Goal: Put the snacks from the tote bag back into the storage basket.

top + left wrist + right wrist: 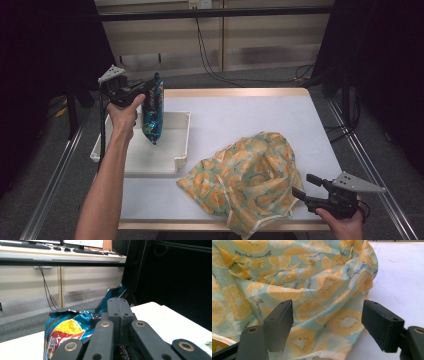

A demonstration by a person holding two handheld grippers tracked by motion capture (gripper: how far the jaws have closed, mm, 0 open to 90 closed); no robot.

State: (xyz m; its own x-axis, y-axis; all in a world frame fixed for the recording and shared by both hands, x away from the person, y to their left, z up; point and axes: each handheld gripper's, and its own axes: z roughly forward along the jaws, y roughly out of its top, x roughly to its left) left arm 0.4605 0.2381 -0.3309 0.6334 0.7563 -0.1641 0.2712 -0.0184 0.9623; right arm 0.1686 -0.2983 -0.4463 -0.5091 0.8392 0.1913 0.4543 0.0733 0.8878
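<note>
- White table top [240,115] is the biggest thing, with a wood edge. It is smooth and flat. Past it at 12 o'clock I see pale cupboards, black wires on a grey floor and dark drapes at each side. My left gripper view shows a desk with keyboards far off.
- Cloth with orange slices on it [247,177] lies in a soft heap near me, at about 5 o'clock on the table. It is bunched up, and I cannot tell if it is a bag or a sheet.
- White tray [172,162] sits at 9 o'clock, well apart from the cloth heap's top but close to its left corner.
- Blue chip bag [152,110] hangs in the air over the tray. My left gripper [145,90] is squeezed tight on its top edge.
- My right gripper [307,187] rests low at the cloth's 4 o'clock edge. Its jaws are spread wide, with cloth between them but not pinched.
- I think I am partway through moving the chips. Next I guess I must pinch the cloth edge and lift it, so the chips can go in. The cloth is floppy, so I need a good bite.
</note>
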